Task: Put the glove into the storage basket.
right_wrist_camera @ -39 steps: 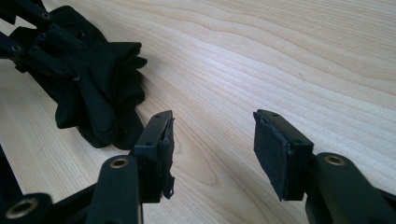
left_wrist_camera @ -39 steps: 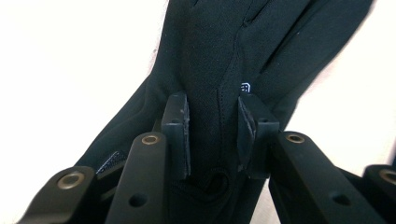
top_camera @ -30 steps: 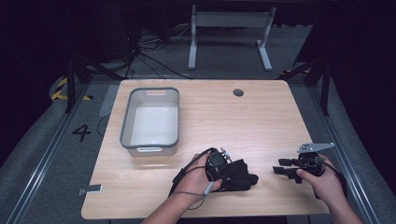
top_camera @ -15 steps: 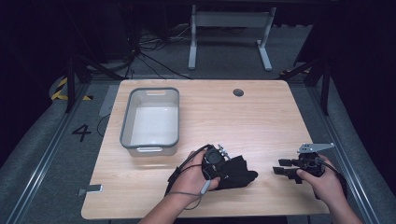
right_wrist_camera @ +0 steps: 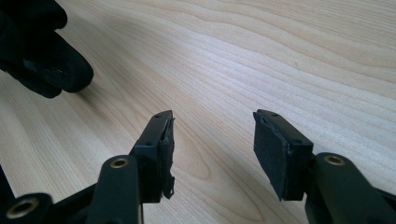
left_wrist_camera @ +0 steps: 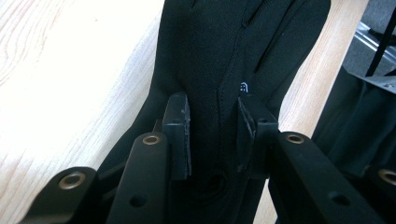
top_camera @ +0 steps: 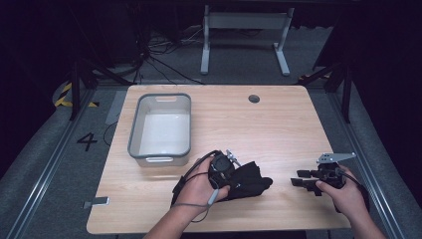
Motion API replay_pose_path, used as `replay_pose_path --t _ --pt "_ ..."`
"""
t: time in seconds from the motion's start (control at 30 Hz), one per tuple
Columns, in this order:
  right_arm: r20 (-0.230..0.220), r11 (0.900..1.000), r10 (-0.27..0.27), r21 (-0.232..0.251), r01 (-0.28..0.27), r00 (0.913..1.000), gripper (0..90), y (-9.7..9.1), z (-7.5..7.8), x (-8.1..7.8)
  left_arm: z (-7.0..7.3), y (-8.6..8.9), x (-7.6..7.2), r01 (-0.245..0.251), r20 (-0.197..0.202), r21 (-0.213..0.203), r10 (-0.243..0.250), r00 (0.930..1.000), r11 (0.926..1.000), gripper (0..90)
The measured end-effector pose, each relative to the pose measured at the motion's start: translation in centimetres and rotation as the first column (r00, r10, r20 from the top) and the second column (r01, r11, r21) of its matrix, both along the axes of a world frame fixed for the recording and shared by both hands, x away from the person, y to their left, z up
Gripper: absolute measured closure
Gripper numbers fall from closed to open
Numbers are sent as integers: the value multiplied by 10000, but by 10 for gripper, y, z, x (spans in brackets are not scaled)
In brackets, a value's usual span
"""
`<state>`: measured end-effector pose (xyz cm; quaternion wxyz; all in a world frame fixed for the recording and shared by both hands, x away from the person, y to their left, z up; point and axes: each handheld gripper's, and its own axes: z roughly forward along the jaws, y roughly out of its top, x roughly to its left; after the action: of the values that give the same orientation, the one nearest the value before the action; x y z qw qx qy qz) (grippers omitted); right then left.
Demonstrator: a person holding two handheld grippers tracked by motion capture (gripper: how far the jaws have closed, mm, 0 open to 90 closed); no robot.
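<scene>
A black glove (top_camera: 251, 181) lies near the table's front edge, its fingers spread to the right. My left gripper (top_camera: 233, 175) is shut on it. In the left gripper view the two pads (left_wrist_camera: 180, 133) press on the glove (left_wrist_camera: 224, 56) from both sides, with cloth bunched between them, and the glove's fingers hang out over the wood. My right gripper (top_camera: 298, 180) hovers low over the table to the right of the glove and points left at it. Its jaws stand open (right_wrist_camera: 212, 140) over bare wood, and the glove's fingertips (right_wrist_camera: 44, 60) show at the upper left of that view.
A grey plastic bin (top_camera: 133, 135) with a white inside stands at the left middle of the wooden table (top_camera: 268, 129). A round cable hole (top_camera: 254, 98) sits near the far edge. Beyond the table stand a metal frame, cables and a dark floor.
My left gripper has risen a little and shifted slightly left with the glove in its grip. The right gripper has stayed where it was.
</scene>
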<state>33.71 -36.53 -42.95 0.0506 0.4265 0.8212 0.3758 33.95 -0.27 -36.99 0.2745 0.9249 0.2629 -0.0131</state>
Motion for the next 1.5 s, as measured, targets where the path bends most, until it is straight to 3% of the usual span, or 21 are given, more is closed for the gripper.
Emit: replay_pose_path --t 0.4,0.83,0.97,1.23,1.5 --pt "-64 9999 -39 102 39 10000 485 1 -1 3 22 24 6 -677 114 -648 686 9976 9956 683" --pt "-58 10000 46 81 -46 10000 481 4 0 8 48 49 25 -1614 -42 -1143 1619 9868 9803 682" --pt "-33 9999 127 37 -127 9999 477 6 -1 11 54 56 31 -1996 -225 -1359 1984 9799 9704 682" --pt "42 9995 306 70 -307 9995 475 12 1 19 67 73 39 -2629 71 -1169 2655 9641 9577 681" --pt "81 9990 428 97 -429 9991 471 17 3 24 76 93 51 -3455 179 -1208 3500 9366 9306 680"
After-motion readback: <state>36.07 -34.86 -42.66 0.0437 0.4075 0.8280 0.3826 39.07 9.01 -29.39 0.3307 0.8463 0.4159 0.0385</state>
